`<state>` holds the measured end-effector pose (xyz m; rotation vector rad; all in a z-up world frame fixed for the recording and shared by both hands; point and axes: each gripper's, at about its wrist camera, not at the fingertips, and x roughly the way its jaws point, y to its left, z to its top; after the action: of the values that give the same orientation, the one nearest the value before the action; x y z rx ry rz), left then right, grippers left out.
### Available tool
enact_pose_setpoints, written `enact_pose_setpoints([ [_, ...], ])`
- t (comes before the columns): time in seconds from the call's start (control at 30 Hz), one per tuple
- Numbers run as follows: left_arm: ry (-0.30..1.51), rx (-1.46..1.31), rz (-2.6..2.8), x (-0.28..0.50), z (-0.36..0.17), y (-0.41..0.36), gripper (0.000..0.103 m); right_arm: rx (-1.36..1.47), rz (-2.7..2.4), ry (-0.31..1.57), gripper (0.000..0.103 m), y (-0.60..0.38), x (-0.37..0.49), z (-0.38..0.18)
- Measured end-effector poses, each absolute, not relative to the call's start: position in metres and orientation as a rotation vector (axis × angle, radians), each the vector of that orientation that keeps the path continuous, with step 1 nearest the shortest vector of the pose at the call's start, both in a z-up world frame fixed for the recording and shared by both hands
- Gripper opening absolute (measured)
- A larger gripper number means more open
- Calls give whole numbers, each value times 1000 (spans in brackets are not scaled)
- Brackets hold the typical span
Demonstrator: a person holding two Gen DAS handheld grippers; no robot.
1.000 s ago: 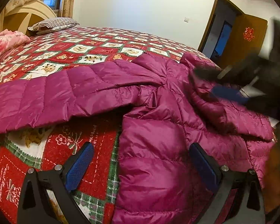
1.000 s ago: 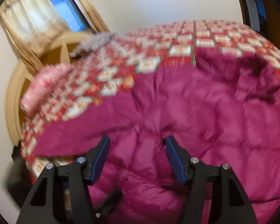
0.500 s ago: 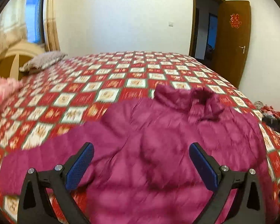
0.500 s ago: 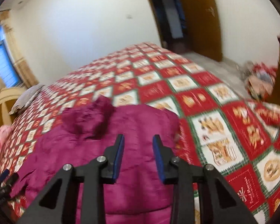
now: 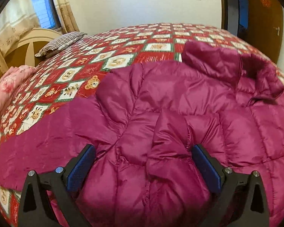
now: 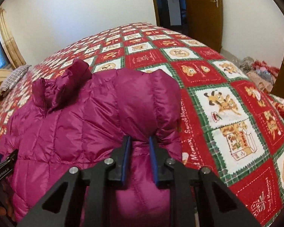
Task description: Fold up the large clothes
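Since a second ago the right gripper [image 6: 139,141] has swung from the jacket's middle to its folded edge at 3 o'clock, and its jaws, then wide, are closing with a bunched fold of the magenta puffer jacket [image 6: 89,117] between the pads. The left gripper [image 5: 143,155] has moved over the jacket's body, jaws spread wide and gripping nothing. The jacket lies on the red patchwork quilt [image 6: 217,87] of the bed, collar toward 12 o'clock.
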<state>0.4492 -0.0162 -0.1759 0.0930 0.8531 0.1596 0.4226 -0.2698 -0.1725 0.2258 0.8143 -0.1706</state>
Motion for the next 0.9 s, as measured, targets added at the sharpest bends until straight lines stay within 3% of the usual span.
enact_pose_setpoints([
  [0.23,861,61,136,450,-175,-11,102,175,-206,794,24,-264,423,-174],
  [0.4,752,-106,117,413,-127,37,102,178,-210,783,26,-265,421,-174],
  [0.47,696,-151,147,391,-107,69,102,182,-203,780,33,-265,421,-173],
  [0.53,650,-193,231,370,-93,110,102,176,-178,774,60,-264,422,-173],
  [0.6,610,-240,366,347,-86,159,102,148,-176,776,74,-257,422,-172],
  [0.9,732,-655,728,297,-147,328,102,120,-187,790,76,-253,425,-174],
])
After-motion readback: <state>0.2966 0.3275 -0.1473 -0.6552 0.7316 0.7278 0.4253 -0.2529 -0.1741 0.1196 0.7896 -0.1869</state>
